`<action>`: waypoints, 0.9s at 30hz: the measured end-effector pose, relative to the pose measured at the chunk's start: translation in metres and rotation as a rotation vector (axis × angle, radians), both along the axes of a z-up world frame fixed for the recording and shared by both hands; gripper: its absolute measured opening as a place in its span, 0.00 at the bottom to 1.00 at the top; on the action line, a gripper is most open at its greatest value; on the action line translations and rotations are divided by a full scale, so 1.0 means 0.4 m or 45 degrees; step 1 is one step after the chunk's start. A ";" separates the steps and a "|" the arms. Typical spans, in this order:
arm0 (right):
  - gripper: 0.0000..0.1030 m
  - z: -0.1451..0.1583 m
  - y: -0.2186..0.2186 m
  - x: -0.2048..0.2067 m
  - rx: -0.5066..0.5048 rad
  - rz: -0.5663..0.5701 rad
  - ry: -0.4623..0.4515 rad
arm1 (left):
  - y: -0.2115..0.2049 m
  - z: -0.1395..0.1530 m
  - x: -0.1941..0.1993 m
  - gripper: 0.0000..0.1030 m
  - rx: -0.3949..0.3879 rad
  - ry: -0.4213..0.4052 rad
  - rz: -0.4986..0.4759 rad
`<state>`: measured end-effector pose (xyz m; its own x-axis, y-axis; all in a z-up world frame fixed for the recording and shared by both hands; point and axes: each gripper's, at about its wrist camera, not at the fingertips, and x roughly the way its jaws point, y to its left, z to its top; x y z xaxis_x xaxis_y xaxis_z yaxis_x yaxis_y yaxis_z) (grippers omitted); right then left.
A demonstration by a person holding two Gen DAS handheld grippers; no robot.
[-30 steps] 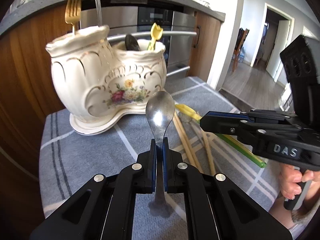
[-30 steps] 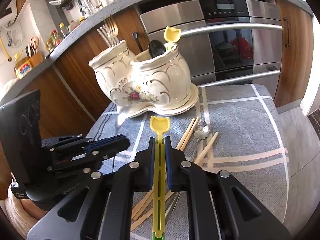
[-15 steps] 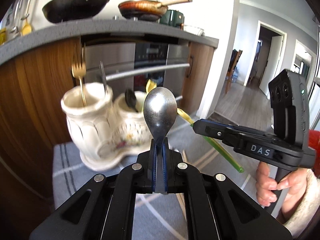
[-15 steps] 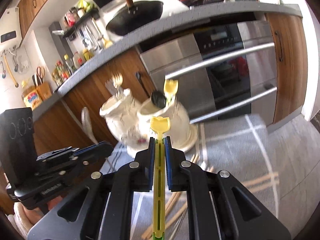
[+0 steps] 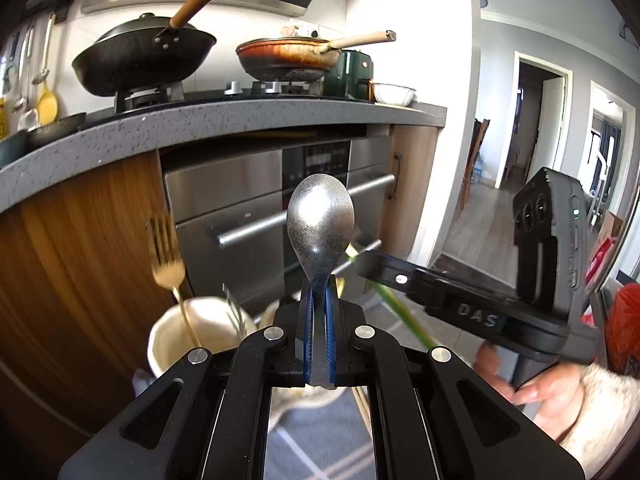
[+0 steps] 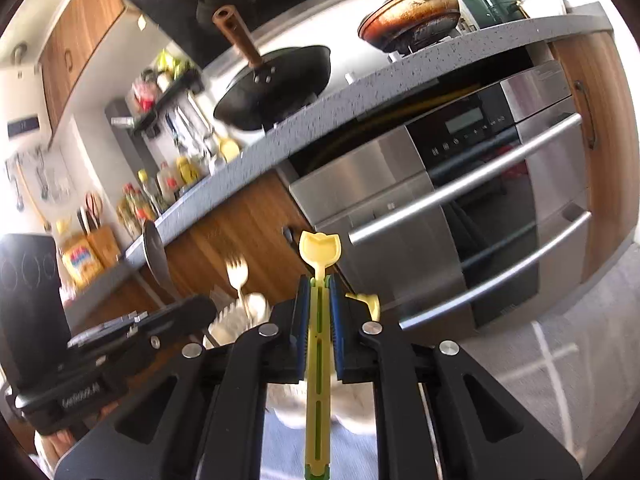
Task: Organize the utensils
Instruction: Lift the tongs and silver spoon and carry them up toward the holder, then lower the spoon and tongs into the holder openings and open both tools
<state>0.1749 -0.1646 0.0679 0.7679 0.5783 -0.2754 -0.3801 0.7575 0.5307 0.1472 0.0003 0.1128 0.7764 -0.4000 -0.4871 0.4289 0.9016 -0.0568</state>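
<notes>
Since both utensils stand bowl-up above the holder (image 5: pixel 192 336), ready for dropping in | left tool (image 5: pixel 319 320) clamps metal spoon (image 5: pixel 320 220) | right tool (image 6: pixel 319 312) clamps yellow spoon (image 6: pixel 319 252)

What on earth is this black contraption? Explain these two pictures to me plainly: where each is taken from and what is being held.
No robot here: a person holds a handheld two-finger gripper in each hand, each carrying a wide-angle camera that looks along its fingers.

The left camera's picture shows the left gripper shut on a metal spoon, bowl end up. Beside it are the right gripper and the person's hand.

The right camera's picture shows the right gripper shut on a yellow-green plastic utensil.

Below both sits a white ceramic holder with a gold fork in it, on a grey checked cloth. Behind are an oven and a counter with pans.
</notes>
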 end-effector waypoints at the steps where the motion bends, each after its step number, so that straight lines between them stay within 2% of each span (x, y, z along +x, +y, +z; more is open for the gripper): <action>1: 0.09 -0.002 0.002 0.015 0.025 -0.006 -0.003 | -0.001 0.001 0.009 0.06 -0.003 -0.004 0.003; 5: 0.09 -0.013 0.009 0.068 0.098 -0.060 -0.044 | 0.003 -0.008 0.049 0.06 -0.024 -0.002 0.017; 13: 0.09 -0.050 0.048 0.113 0.068 -0.161 -0.093 | 0.017 -0.033 0.088 0.06 -0.041 0.001 0.039; 27: 0.09 -0.087 0.065 0.132 0.040 -0.203 -0.095 | 0.027 -0.055 0.095 0.06 -0.082 0.032 0.012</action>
